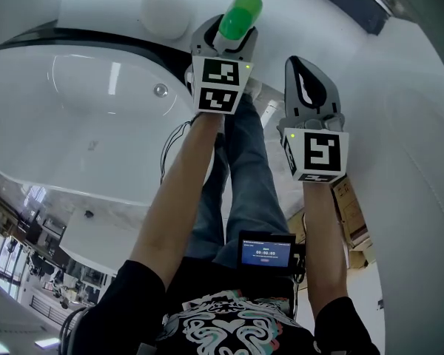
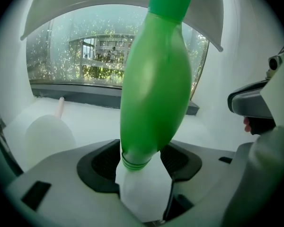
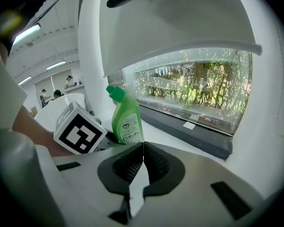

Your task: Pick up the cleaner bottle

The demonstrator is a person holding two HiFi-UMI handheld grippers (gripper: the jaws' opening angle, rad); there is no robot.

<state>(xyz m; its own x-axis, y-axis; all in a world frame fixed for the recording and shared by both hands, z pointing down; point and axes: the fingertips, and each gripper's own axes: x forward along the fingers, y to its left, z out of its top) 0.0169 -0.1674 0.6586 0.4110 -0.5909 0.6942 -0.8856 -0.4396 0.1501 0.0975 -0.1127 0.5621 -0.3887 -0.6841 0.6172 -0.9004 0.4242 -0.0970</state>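
A green cleaner bottle [image 1: 240, 13] with a green cap stands upright on a white ledge [image 2: 90, 119] by a window. My left gripper [image 1: 223, 39] is right at it. In the left gripper view the bottle [image 2: 156, 79] fills the middle, its narrow base between the wide-set jaws of the left gripper [image 2: 142, 174], with small gaps at the pads. My right gripper [image 1: 311, 80] hovers to the right, apart from the bottle. In the right gripper view the right gripper [image 3: 143, 148] has its pads together and nothing in them, and the bottle [image 3: 125, 119] stands beyond at the left.
A white round object [image 1: 165, 12] sits on the ledge left of the bottle. A white bathtub [image 1: 81, 124] curves at the left, below the ledge. A dark window sill [image 3: 194, 131] runs behind the ledge. A small screen [image 1: 266, 251] hangs at the person's waist.
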